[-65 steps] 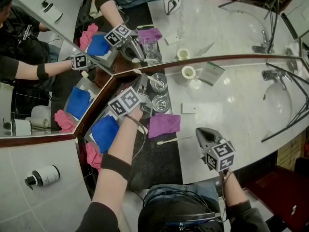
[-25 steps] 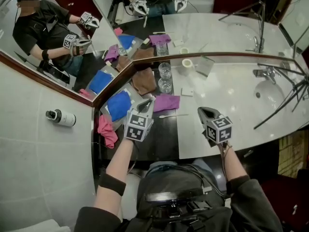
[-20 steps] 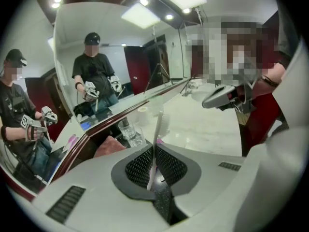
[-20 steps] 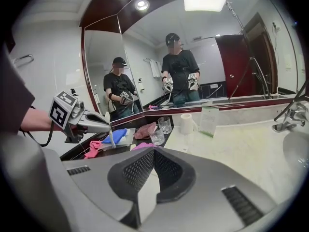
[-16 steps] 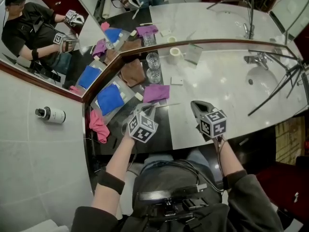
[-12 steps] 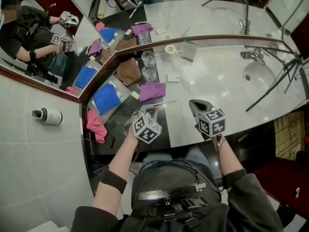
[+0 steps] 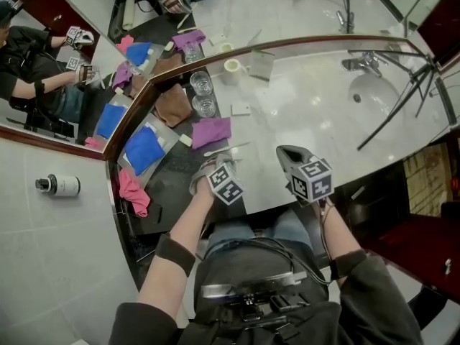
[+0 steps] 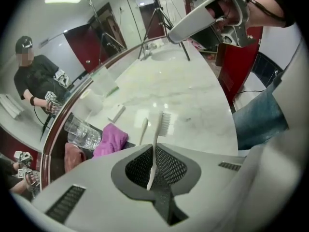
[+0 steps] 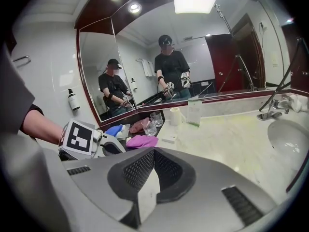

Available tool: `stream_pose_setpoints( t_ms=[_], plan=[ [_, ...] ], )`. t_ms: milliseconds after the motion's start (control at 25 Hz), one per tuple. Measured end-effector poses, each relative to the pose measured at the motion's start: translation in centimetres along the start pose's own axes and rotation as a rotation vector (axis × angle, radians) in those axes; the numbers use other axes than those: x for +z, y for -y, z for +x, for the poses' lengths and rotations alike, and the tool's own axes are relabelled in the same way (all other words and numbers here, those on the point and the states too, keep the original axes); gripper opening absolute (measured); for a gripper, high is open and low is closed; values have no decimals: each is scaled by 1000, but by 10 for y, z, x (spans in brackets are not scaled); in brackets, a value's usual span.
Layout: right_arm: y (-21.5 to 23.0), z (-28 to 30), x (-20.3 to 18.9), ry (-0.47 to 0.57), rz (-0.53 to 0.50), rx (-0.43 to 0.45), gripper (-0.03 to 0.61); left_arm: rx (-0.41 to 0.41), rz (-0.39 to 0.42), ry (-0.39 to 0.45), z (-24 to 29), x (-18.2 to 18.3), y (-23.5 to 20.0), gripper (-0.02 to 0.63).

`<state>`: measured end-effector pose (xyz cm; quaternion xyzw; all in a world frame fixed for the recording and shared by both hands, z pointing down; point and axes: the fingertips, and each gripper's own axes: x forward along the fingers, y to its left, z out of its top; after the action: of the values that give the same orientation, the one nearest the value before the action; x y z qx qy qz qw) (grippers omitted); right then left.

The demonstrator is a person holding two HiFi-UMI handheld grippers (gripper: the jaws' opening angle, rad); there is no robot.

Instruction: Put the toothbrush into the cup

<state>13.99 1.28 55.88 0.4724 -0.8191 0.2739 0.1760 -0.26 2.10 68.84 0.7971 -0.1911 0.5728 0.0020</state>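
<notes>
My left gripper (image 7: 212, 167) hangs low over the dark counter strip, just in front of the purple cloth (image 7: 210, 131). It is shut on the handle of a white toothbrush (image 8: 157, 144), whose bristles point away from the jaws. A second white toothbrush (image 7: 226, 148) lies on the counter beside the cloth, close ahead of the left gripper. Two clear glass cups (image 7: 203, 95) stand behind the cloth by the mirror; they also show in the left gripper view (image 8: 82, 132). My right gripper (image 7: 282, 152) hovers over the marble to the right, shut, with nothing in it.
A brown cloth (image 7: 172, 106), blue cloth (image 7: 144, 149) and pink cloth (image 7: 133, 192) lie left of the cups. A white roll (image 7: 231, 67) and a small white bar (image 7: 241, 110) sit behind. The sink (image 7: 374, 92), faucet (image 7: 363, 63) and tripod legs (image 7: 402, 85) fill the right. Mirrors rise at the back.
My left gripper has come back from the glass cups and sunk toward the counter in front of the purple cloth, rolling as it went. The right gripper drifted slightly.
</notes>
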Motion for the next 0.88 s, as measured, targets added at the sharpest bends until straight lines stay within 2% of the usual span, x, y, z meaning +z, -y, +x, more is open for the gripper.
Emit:
stream_pose_setpoints(
  t_ms=[320,760,880],
  plan=[
    [13,-13,-12,-11,23,-35,20,-29,57,-55,32,6,11,25],
    [31,-24,-28,-19,57,-77,20,-75,41,-72,54,4,21,26],
    [34,-24,-31,-24,63,-80,20,-65,28,-65,58,3,20,28]
  ],
)
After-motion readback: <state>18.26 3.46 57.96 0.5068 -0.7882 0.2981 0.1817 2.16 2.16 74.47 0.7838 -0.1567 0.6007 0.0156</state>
